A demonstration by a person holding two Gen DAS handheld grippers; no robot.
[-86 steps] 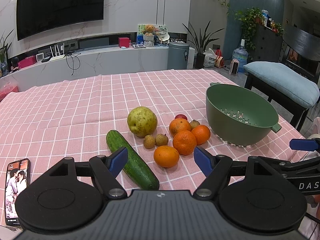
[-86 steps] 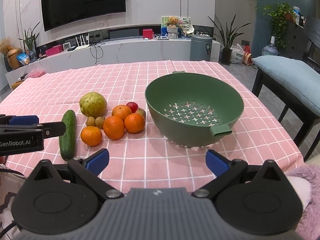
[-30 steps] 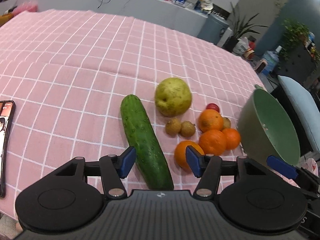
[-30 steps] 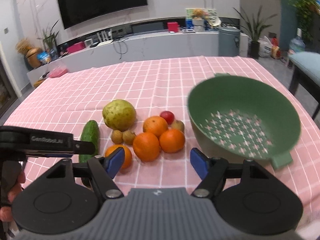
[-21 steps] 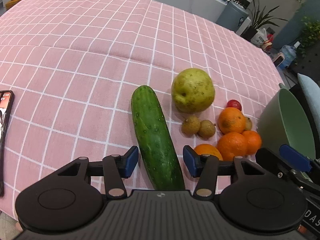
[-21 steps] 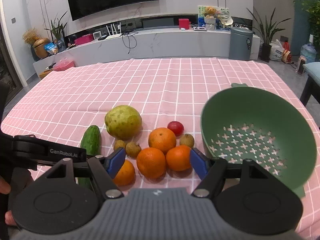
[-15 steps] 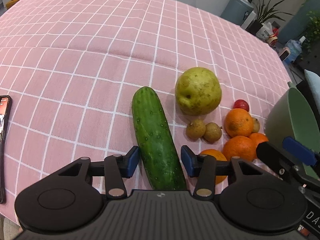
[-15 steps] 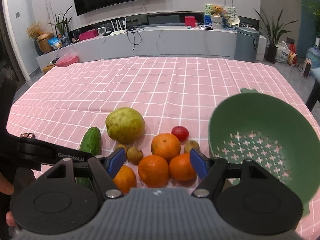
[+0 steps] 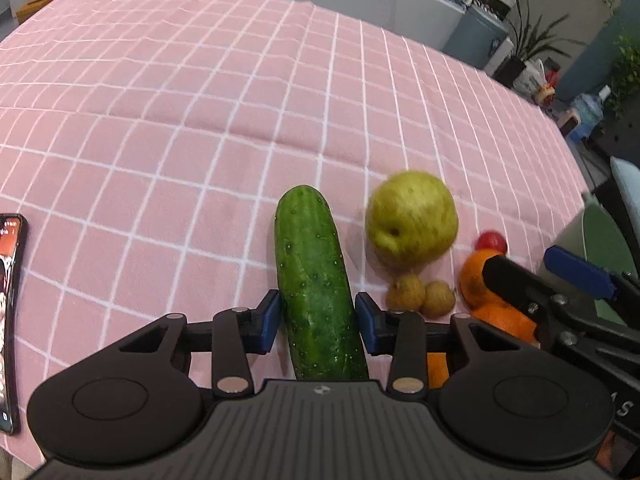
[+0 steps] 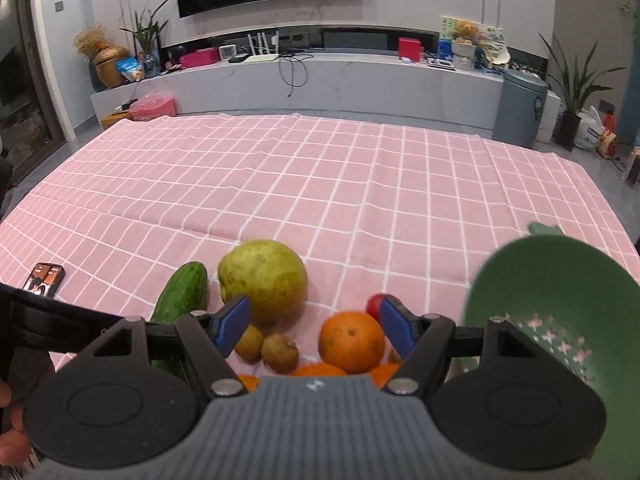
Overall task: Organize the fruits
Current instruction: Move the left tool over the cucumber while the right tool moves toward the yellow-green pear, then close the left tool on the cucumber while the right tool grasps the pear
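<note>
A long green cucumber [image 9: 316, 280] lies on the pink checked cloth. My left gripper [image 9: 317, 322] straddles its near half, blue pads close on both sides; whether they touch it I cannot tell. Right of it lie a big yellow-green pear [image 9: 412, 220], two small brown fruits [image 9: 420, 294], oranges [image 9: 476, 276] and a small red fruit [image 9: 491, 241]. My right gripper [image 10: 314, 328] is open and empty, low over the oranges [image 10: 352, 340] and brown fruits [image 10: 280, 351], with the pear [image 10: 262, 276] just beyond. The green colander [image 10: 560, 344] stands at the right.
A phone [image 9: 10, 320] lies on the cloth at the left edge; it also shows in the right wrist view [image 10: 44, 276]. The pink cloth [image 10: 320, 184] stretches far back. A chair and floor lie beyond the table's right edge.
My left gripper has come forward and down around the cucumber and narrowed its jaws. My right gripper has moved left and lower, over the oranges, so the colander slid to the right edge.
</note>
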